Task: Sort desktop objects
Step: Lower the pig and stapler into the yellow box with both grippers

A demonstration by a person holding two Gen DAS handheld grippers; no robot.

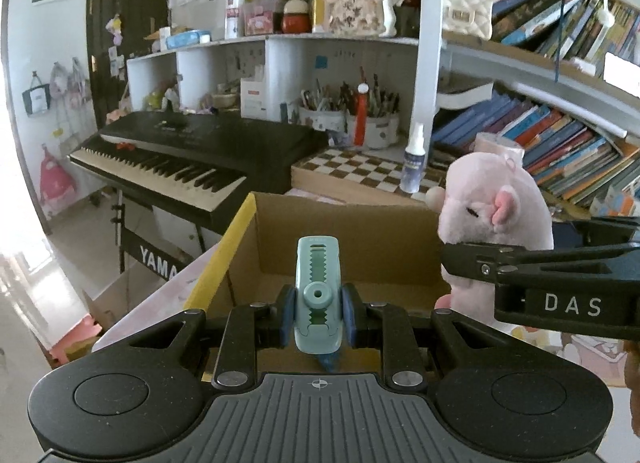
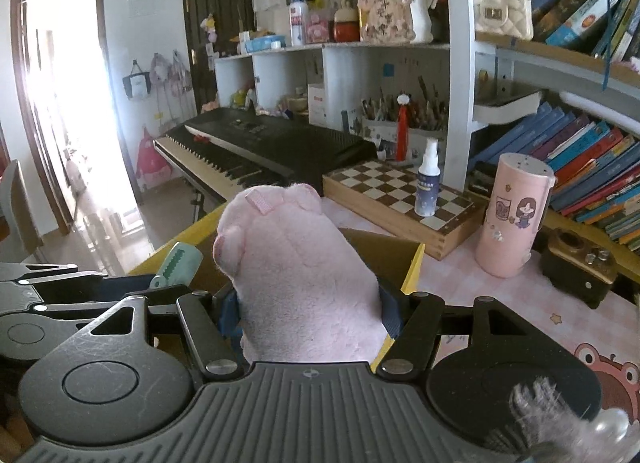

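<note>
The left claw [image 1: 318, 313] pinches a pale green toothed clip [image 1: 318, 291] upright above the near rim of the open cardboard box [image 1: 348, 231]. At its 3 o'clock, the right claw [image 2: 310, 309] clamps a soft pink plush pig [image 2: 296, 275] over the box's yellow-edged right wall. Beyond, at 12 o'clock, a chessboard [image 2: 400, 199] lies on the counter [image 2: 460, 283].

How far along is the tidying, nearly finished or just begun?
Mid-job, it seems. The visible part of the cardboard box holds nothing yet. In hand: the left gripper clamps a teal tool, the right gripper a pink plush pig, both over the box. Left on the desk: spray bottle, pink canister.
</note>
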